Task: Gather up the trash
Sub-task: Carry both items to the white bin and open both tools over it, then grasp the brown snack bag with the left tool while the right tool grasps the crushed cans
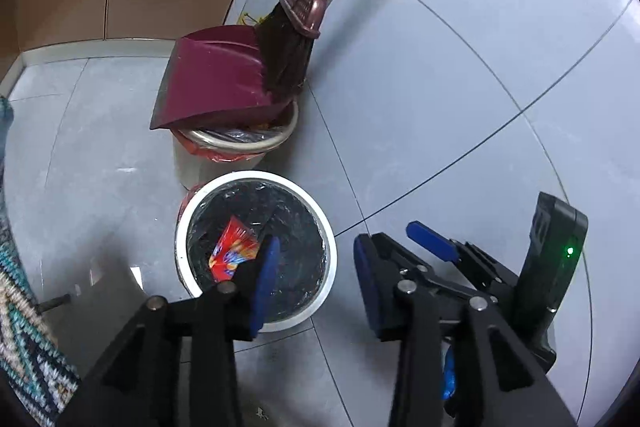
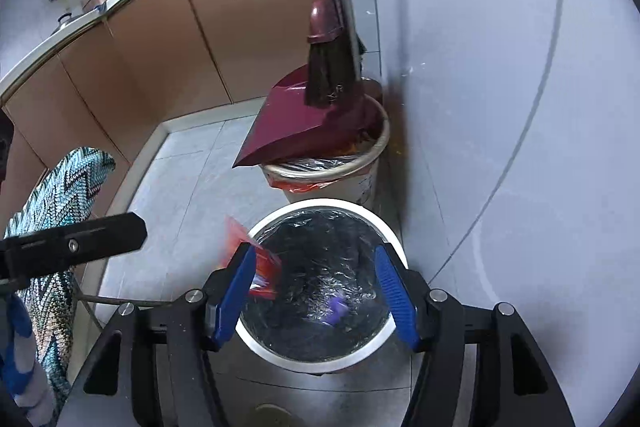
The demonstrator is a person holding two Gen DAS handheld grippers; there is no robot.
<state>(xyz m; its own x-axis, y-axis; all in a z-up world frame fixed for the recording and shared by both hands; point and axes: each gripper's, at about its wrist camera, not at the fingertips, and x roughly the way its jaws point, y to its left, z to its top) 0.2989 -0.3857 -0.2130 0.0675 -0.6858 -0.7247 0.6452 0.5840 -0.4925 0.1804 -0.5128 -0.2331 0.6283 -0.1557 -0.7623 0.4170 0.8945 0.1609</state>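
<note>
Wrapper [image 2: 264, 263]: seen blurred at the bin [image 2: 320, 205] rim, apparently released.
Right gripper [image 2: 316, 291]: spread wide, empty, above the bin.
Left gripper [image 1: 316, 283]: spread wide, empty.

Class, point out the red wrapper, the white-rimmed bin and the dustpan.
red wrapper [image 1: 232, 253]: left wrist view, on its printed face.
white-rimmed bin [image 2: 320, 205]: right wrist view, on the far rim.
dustpan [image 1: 212, 79]: left wrist view, on its flat maroon panel.

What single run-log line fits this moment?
left gripper: open | right gripper: open | red wrapper: in bin | purple scrap: bin bottom
</note>
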